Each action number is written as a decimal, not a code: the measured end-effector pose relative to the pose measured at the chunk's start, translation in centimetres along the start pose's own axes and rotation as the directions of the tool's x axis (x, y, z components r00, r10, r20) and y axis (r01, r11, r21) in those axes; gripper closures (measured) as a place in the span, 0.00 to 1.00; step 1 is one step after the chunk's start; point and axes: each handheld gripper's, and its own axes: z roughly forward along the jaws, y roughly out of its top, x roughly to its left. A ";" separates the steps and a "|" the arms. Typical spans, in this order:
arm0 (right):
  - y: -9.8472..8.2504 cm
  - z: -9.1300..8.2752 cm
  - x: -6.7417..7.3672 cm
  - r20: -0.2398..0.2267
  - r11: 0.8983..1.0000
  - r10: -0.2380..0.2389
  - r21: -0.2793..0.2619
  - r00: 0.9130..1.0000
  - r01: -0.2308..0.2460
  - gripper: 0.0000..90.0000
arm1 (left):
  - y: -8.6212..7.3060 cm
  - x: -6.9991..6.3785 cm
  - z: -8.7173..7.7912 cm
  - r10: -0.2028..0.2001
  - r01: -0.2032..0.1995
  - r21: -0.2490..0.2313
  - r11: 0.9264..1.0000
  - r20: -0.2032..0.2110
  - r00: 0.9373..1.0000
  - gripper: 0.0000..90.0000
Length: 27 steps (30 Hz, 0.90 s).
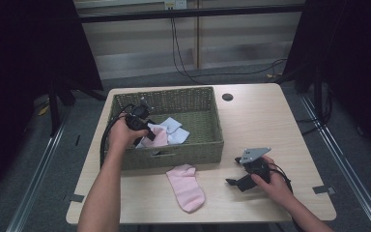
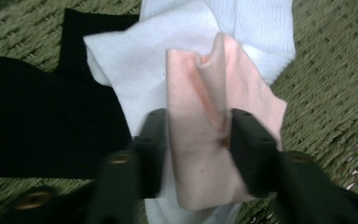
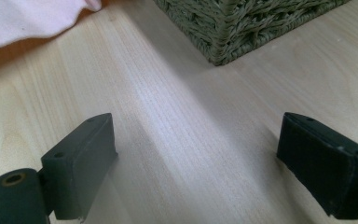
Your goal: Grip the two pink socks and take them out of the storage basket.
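Note:
A green woven basket (image 1: pixel 198 147) stands on the wooden table. Inside it my left gripper (image 1: pixel 147 134) is shut on a pink sock (image 2: pixel 205 154), pinched between the two black jaws; in the high view the pink sock (image 1: pixel 158 137) hangs just off the jaws. Under it lie a white sock (image 2: pixel 261 28) and a black sock (image 2: pixel 32 116). A second pink sock (image 1: pixel 186 186) lies flat on the table in front of the basket. My right gripper (image 1: pixel 233 182) rests low over the table right of that sock, open, with bare wood between its jaws.
The basket's near right corner (image 3: pixel 223 46) stands just ahead of the right gripper, and the edge of the loose pink sock (image 3: pixel 23 18) lies to its left. A dark round hole (image 1: pixel 227 97) marks the table's far side. Bare table (image 1: pixel 270 125) spreads right of the basket.

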 end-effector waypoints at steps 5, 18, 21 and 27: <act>0.0 0.0 0.0 0.000 1.000 0.000 0.000 1.000 0.000 0.12 | 0.2 -0.1 -0.3 -0.011 0.011 0.004 1.000 0.006 1.000 0.95; 0.0 0.0 0.0 0.000 1.000 0.000 0.000 1.000 0.000 0.12 | 0.4 -0.9 -3.5 -0.015 0.017 -0.035 0.999 0.039 0.999 0.97; 0.0 0.0 0.0 0.001 1.000 -0.003 -0.002 1.000 0.003 0.12 | 0.6 -1.2 -4.3 -0.011 0.012 -0.039 0.999 0.043 0.999 0.97; 0.0 0.0 0.0 0.001 1.000 -0.003 -0.002 1.000 0.003 0.12 | 0.8 -1.6 -5.6 -0.018 0.020 -0.046 0.999 0.055 0.998 0.97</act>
